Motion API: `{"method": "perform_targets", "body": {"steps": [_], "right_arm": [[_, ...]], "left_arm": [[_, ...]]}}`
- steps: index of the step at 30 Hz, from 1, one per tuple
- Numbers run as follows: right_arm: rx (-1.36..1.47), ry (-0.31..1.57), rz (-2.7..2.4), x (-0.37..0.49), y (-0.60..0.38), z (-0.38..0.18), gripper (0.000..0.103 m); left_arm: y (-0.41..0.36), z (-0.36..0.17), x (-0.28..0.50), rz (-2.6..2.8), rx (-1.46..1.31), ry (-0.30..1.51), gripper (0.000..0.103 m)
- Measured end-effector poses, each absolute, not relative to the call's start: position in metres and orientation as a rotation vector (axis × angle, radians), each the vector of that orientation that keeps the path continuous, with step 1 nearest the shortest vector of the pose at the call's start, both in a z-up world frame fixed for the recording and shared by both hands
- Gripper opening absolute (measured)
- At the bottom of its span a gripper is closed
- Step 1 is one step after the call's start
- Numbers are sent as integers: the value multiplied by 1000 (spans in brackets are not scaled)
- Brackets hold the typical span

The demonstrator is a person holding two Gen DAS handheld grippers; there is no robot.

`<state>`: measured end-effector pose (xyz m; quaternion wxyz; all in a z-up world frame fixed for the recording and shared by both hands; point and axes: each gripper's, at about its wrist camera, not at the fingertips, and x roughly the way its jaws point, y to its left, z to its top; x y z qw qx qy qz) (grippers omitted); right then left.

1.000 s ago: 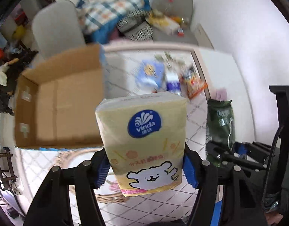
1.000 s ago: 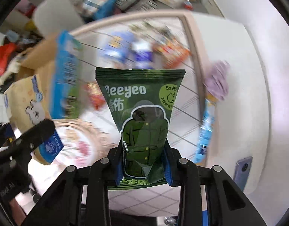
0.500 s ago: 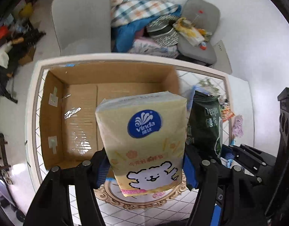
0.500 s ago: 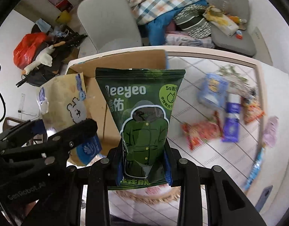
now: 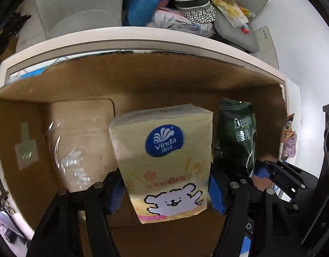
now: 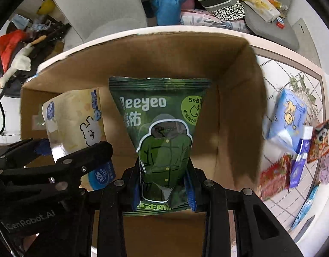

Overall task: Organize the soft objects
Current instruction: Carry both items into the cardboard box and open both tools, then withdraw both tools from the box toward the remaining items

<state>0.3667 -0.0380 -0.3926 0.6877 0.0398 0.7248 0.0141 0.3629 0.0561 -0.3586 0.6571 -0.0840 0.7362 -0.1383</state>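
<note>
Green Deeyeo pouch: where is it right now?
The green Deeyeo pouch is clamped in the right gripper, hanging over the open cardboard box. In the left wrist view it sits just right of the yellow Vinda tissue pack.

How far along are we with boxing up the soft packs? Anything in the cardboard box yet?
Nothing visible lies in the cardboard box yet; its floor looks bare. In hand: the left gripper clamps the yellow tissue pack and the right gripper clamps the green wipes pouch, both over the box opening. Left: release both, then fetch the blue pack and other packets on the table.
</note>
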Motion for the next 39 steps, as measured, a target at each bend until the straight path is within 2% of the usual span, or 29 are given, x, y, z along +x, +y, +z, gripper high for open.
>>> {"method": "perform_targets", "body": {"steps": [8, 10, 12, 13, 15, 16, 20, 22, 24, 27, 39], "right_arm": [[67, 1629, -6, 378, -39, -403, 38], [50, 1625, -8, 377, -38, -398, 52], [35, 1622, 3, 378, -36, -395, 58], [20, 1621, -7, 376, -34, -393, 66], [15, 1610, -15, 375, -34, -389, 75], [11, 1604, -21, 373, -35, -386, 75], [19, 1602, -31, 360, -36, -373, 77], [3, 1575, -37, 351, -34, -362, 93], [-3, 1542, -32, 339, -31, -347, 99], [10, 1500, -8, 318, -28, -325, 103], [-1, 1318, 20, 208, -21, -214, 103]], "left_arm": [[52, -372, 379, -321, -154, 1693, 65], [53, -370, 378, -302, -133, 1703, 66], [55, -367, 378, -302, -115, 1698, 67], [58, -363, 377, -296, -117, 1692, 70], [63, -353, 372, -304, -127, 1667, 78], [66, -349, 370, -298, -128, 1659, 87], [80, -324, 356, -263, -124, 1610, 96], [86, -306, 343, -217, -88, 1556, 98], [90, -288, 331, -174, -57, 1500, 100], [98, -260, 305, -129, -14, 1422, 101], [107, -163, 201, -105, -11, 1236, 101]]}}
